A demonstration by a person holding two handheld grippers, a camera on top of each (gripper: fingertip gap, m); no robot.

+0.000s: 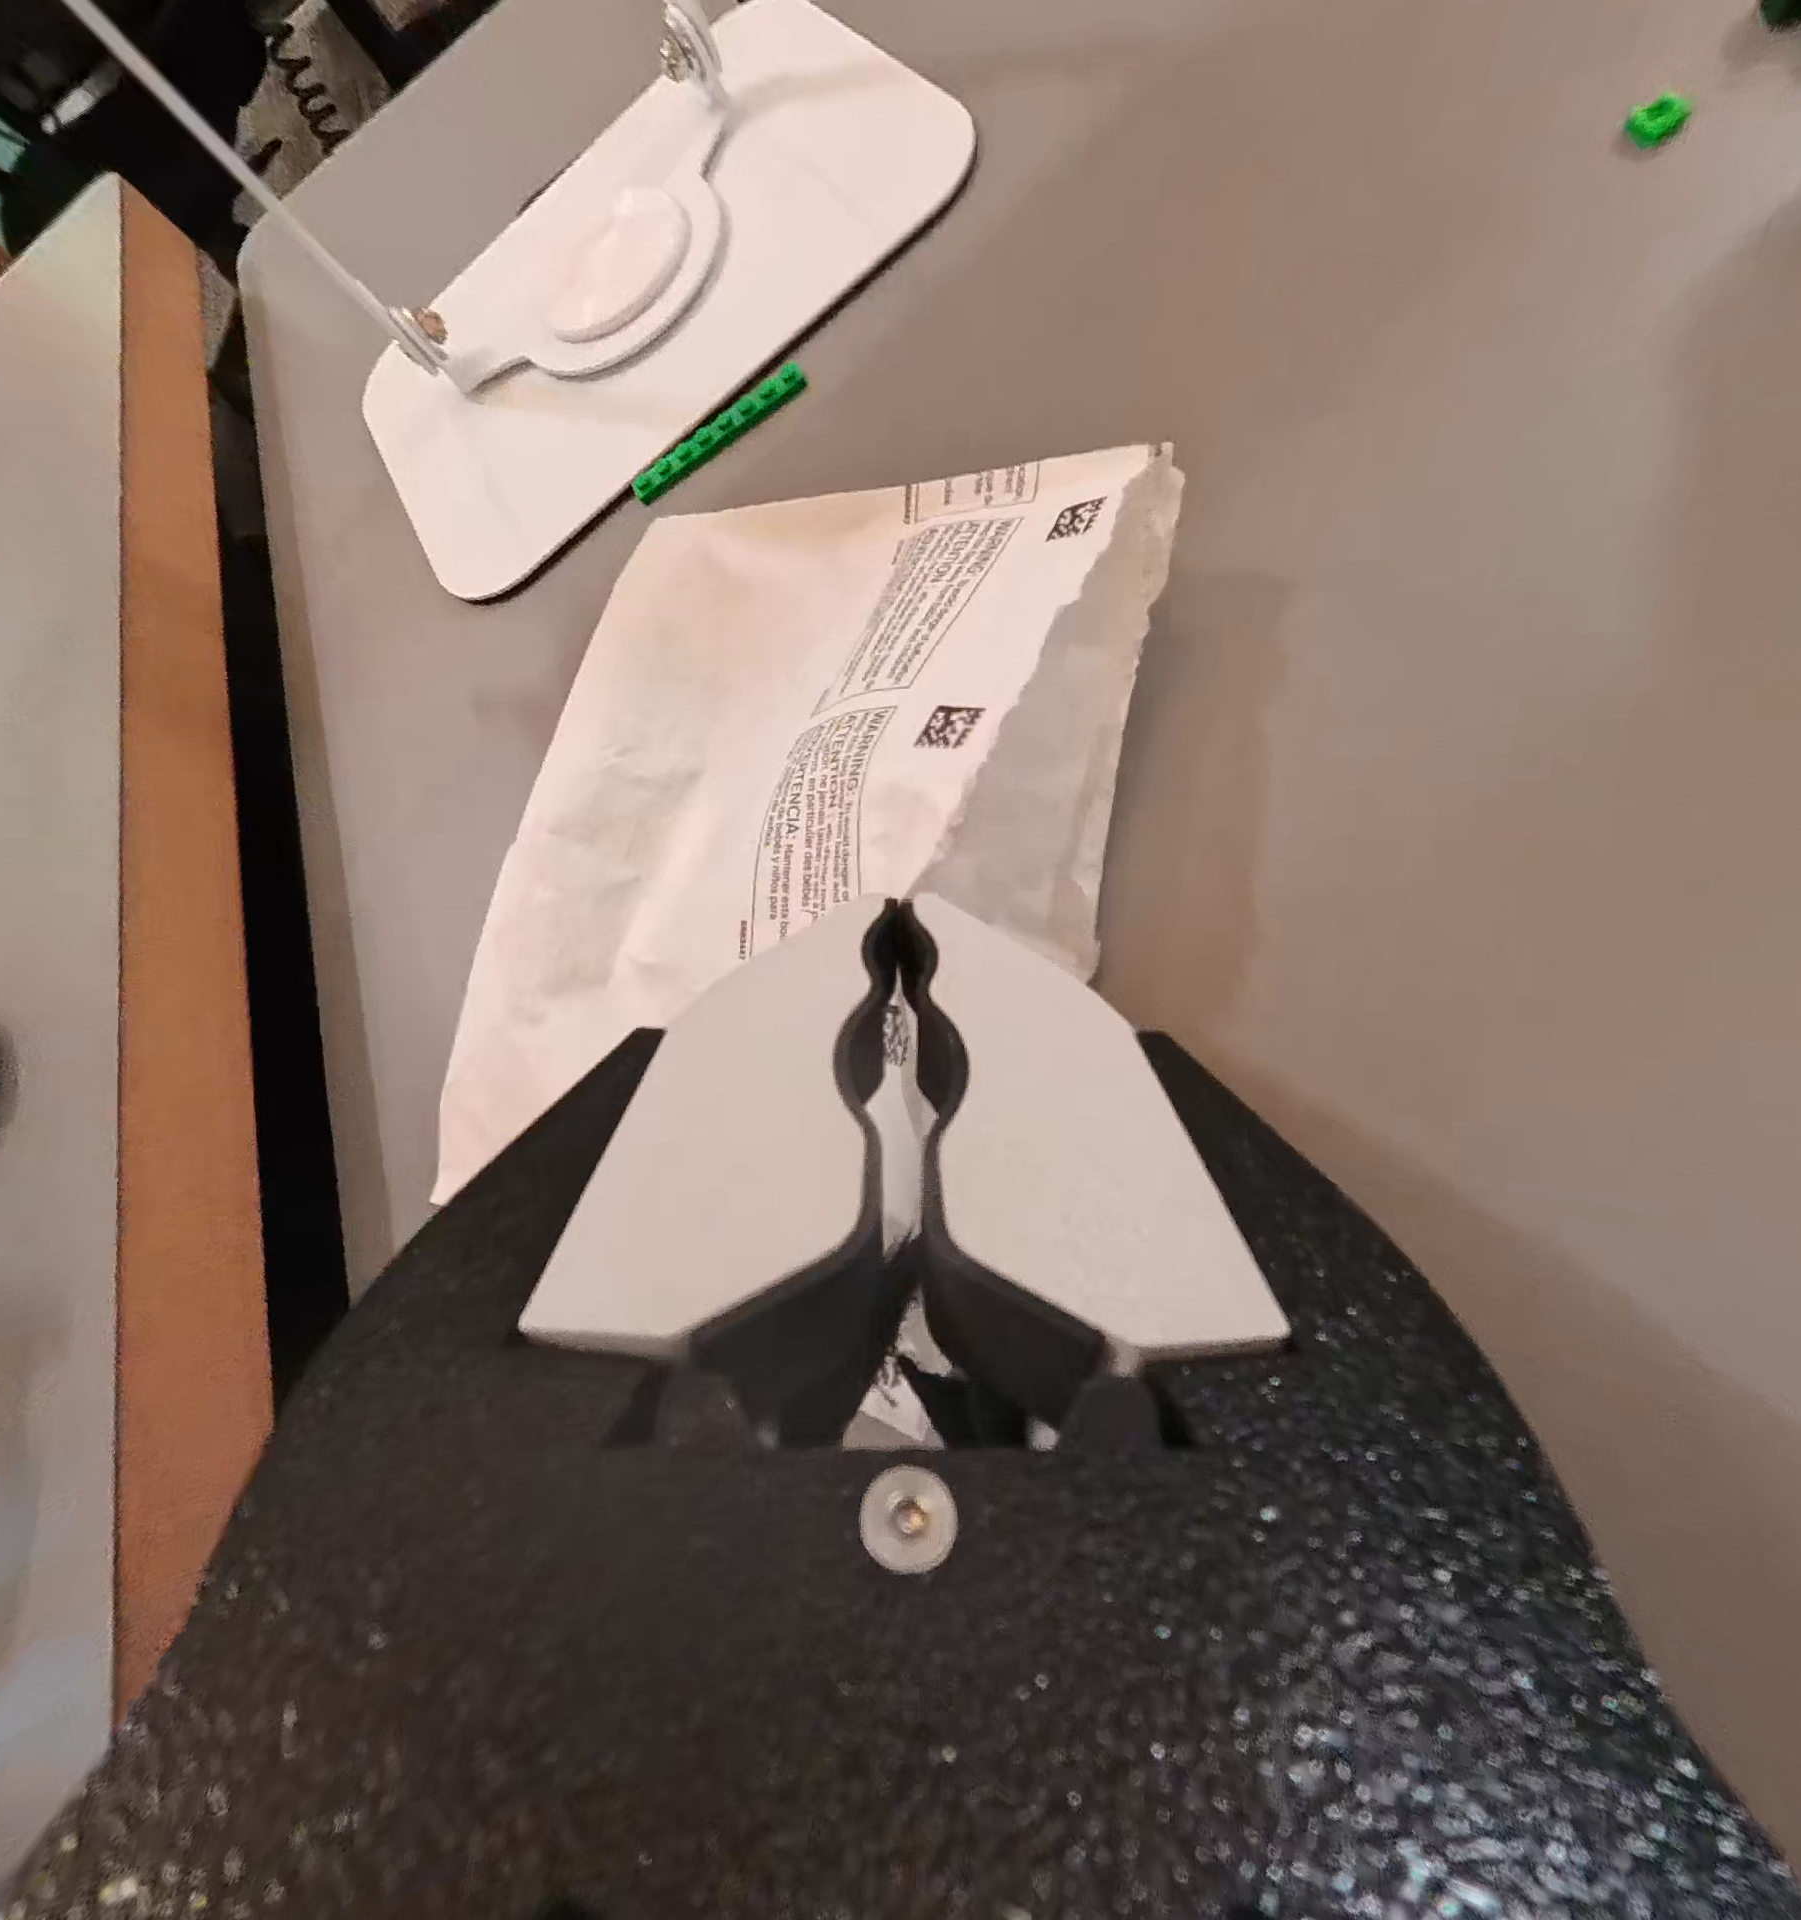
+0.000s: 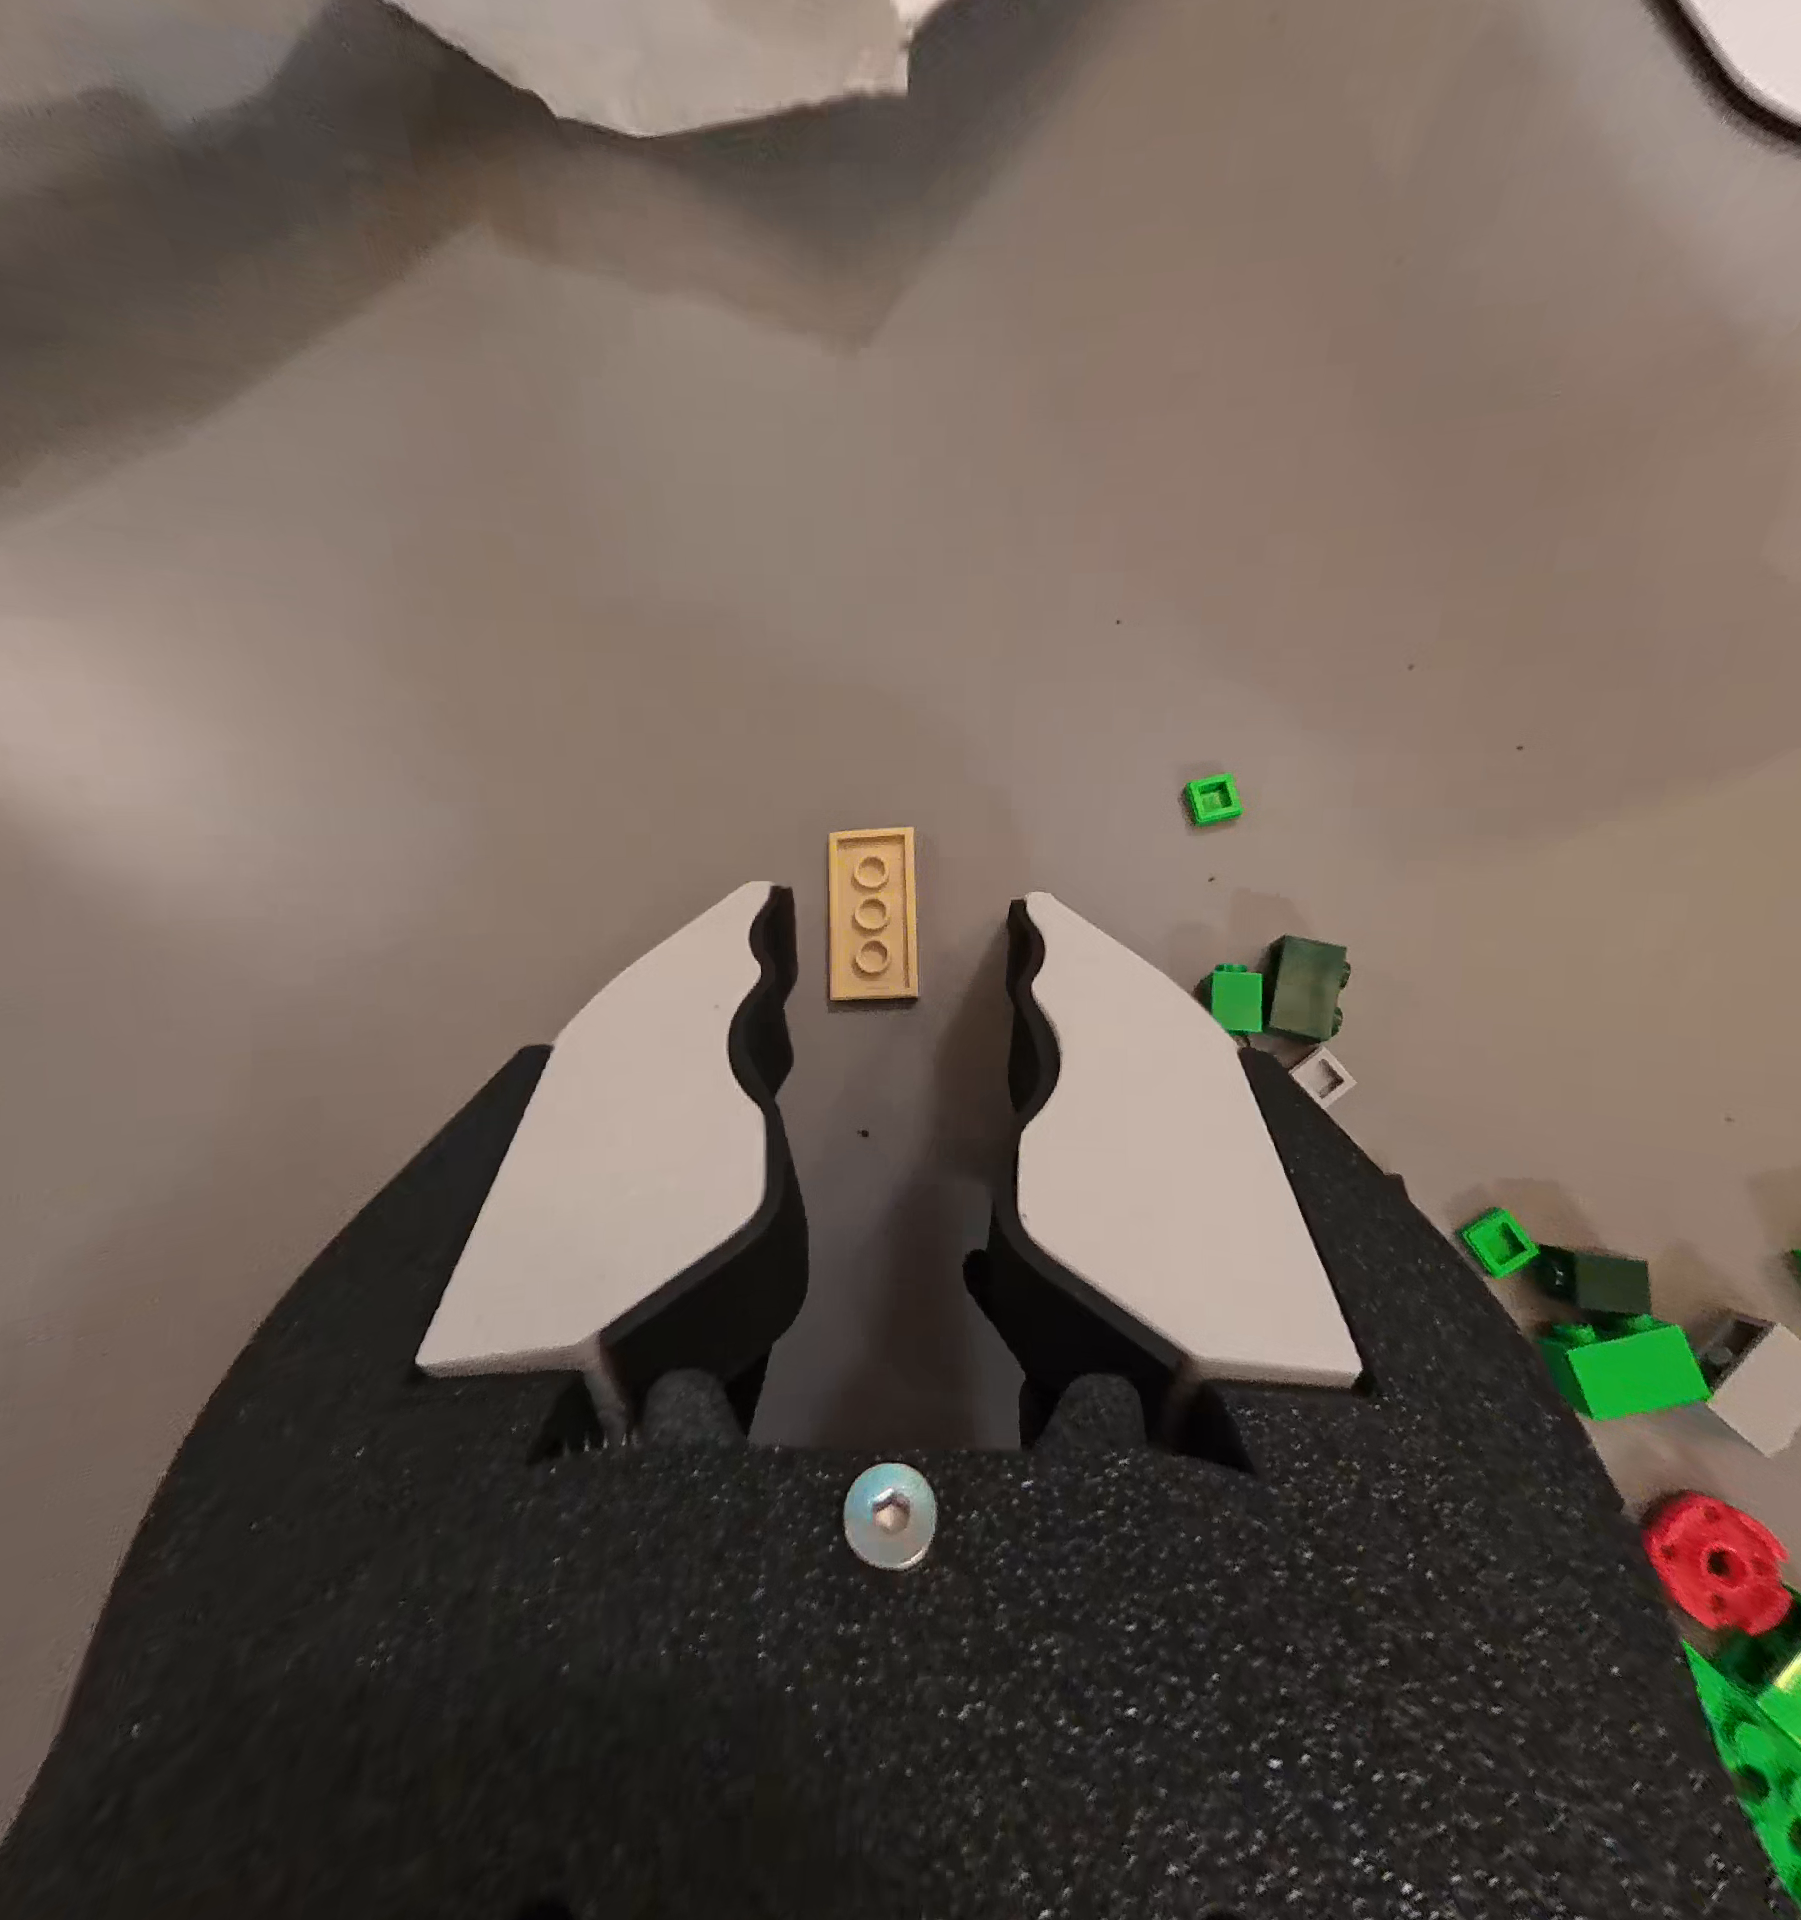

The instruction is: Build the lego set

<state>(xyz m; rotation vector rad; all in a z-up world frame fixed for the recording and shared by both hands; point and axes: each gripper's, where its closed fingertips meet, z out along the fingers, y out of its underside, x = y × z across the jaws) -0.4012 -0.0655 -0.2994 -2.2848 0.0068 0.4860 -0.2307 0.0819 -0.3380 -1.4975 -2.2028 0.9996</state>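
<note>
My left gripper (image 1: 901, 909) is shut on the torn open end of a white paper bag (image 1: 771, 727) with black print, which lies on the grey table and runs back between the jaws. My right gripper (image 2: 901, 900) is open just above the table. A tan lego plate (image 2: 872, 914) lies underside up between its fingertips, closer to the left finger and touching neither. A blurred edge of the bag (image 2: 688, 62) shows at the top of the right wrist view.
A long thin green plate (image 1: 719, 436) lies against a white stand base (image 1: 667, 281) beyond the bag. A small green piece (image 1: 1656, 120) lies far right. To the right of my right gripper lie a green tile (image 2: 1212, 801), green bricks (image 2: 1280, 987), more green and grey pieces (image 2: 1623, 1361) and a red round piece (image 2: 1717, 1558). The table's left edge (image 1: 252, 727) is close to the bag. Some 25 cm of space lies between my two pairs of fingers. Between my right fingertips and the green tile (image 2: 1212, 801) there is roughly 4 cm. The left camera catches it too, in the left wrist view (image 1: 1667, 116).
</note>
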